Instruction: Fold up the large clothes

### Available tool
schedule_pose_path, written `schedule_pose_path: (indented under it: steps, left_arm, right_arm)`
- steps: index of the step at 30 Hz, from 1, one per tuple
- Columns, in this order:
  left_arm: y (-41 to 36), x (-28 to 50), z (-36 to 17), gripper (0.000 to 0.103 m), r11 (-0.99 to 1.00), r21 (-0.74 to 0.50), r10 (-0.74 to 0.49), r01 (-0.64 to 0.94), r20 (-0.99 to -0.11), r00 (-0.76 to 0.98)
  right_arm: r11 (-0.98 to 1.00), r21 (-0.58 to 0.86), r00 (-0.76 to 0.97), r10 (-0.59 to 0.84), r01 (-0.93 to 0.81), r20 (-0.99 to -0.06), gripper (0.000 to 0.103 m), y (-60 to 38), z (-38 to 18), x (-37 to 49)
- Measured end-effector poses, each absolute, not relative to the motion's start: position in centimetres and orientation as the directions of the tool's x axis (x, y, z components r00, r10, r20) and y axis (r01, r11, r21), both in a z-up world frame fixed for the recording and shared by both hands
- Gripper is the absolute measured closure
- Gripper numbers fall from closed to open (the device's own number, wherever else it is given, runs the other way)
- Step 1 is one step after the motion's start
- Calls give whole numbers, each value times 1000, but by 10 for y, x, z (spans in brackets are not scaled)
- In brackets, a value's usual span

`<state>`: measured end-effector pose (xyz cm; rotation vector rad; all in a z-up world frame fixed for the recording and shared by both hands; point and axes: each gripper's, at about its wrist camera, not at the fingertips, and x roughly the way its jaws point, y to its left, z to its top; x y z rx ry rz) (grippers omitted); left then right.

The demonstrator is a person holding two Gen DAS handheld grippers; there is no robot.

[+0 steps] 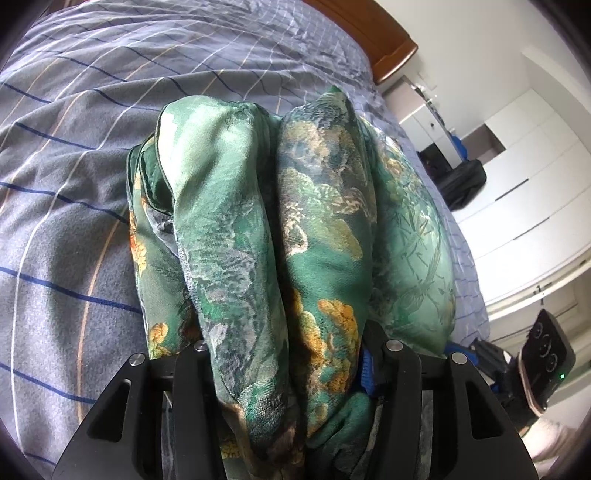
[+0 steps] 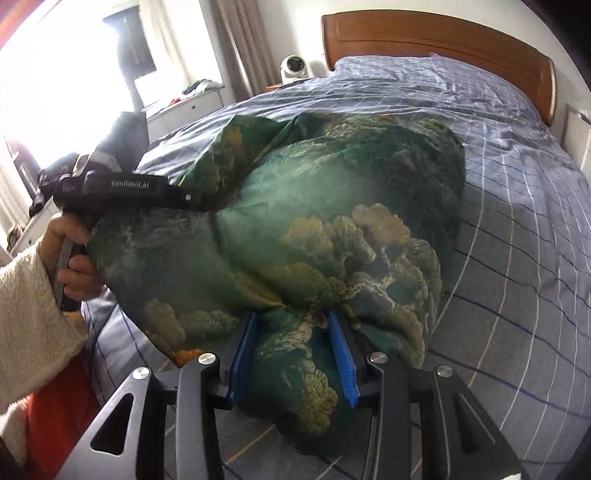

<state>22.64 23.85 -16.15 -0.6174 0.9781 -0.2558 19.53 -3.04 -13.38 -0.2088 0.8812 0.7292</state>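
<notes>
A green garment (image 2: 332, 206) with gold and white floral print lies bunched in a heap on the bed, lifted at its near edge. My right gripper (image 2: 291, 321) is shut on a thick fold of it, which bulges between the blue pads (image 2: 343, 354). In the right wrist view my left gripper (image 2: 186, 198) reaches into the heap's left side, held by a hand (image 2: 74, 258) in a cream fleece sleeve. In the left wrist view the garment (image 1: 295, 221) fills and drapes over the left gripper (image 1: 286, 354), hiding the left finger. Only part of one blue pad (image 1: 366, 369) shows, against the cloth.
The bed has a grey-blue checked cover (image 2: 517, 258) and a wooden headboard (image 2: 443, 33). White wardrobes (image 1: 524, 206) and a phone on a stand (image 1: 546, 354) are past the bed's right edge. A white device (image 2: 293, 68) sits on the nightstand and a dresser (image 2: 184, 103) stands under the window.
</notes>
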Motion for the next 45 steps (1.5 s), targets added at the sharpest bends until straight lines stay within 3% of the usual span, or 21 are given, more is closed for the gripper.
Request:
schedule_pose_path:
  steps: [2,5,8,12,15,19,25,32,38,45]
  left_arm:
    - [238,225,-153,42,804,-591,-461,-72,-695,551]
    - [237,218,-130,22,826,-558,-418,-80,-700,579]
    - [246,205,-104,16,839,-536,-371,-90,-686,626]
    - [288,181,-103,7,801,-570,-315,-183,-661,681]
    - [313,172,-130,7,735,-646,-378,-208,-645,664]
    - [316,179,-158,7,659,-736,-504,-153,-584,636]
    - [294,215,-169,7,621,-783,-632,-28,-521,574]
    - [300,243,-193,1,516,-855,-713,-43,-457,532]
    - [258,292,-192,0,670,-739,-662,-62,-634,401]
    - [253,299,-186,0,718,-692,-619,-79,-686,383]
  right_arm:
    - [752,81,445,469,-654,-763,62,-28,-122,188]
    - [749,49,485,476,-661,-733,61,-20,-90,181]
    - [704,60,476,538,-708,-695,61,1,-65,181]
    - [641,49,416,552,-766,-723,61,37,-76,189]
    - [631,27,378,498,-775,-781,60,60,-108,196]
    - [642,-43,424,453,-766,-784,60,75,-119,190]
    - [642,-82,443,425,-763,-789,60,81,-120,186]
    - [648,-81,445,422,-757,-790,60,80,-121,189]
    - [662,-100,465,402,-743,-789,60,85,-127,191]
    - [676,-55,453,429,-735,-782,60,76,-116,192]
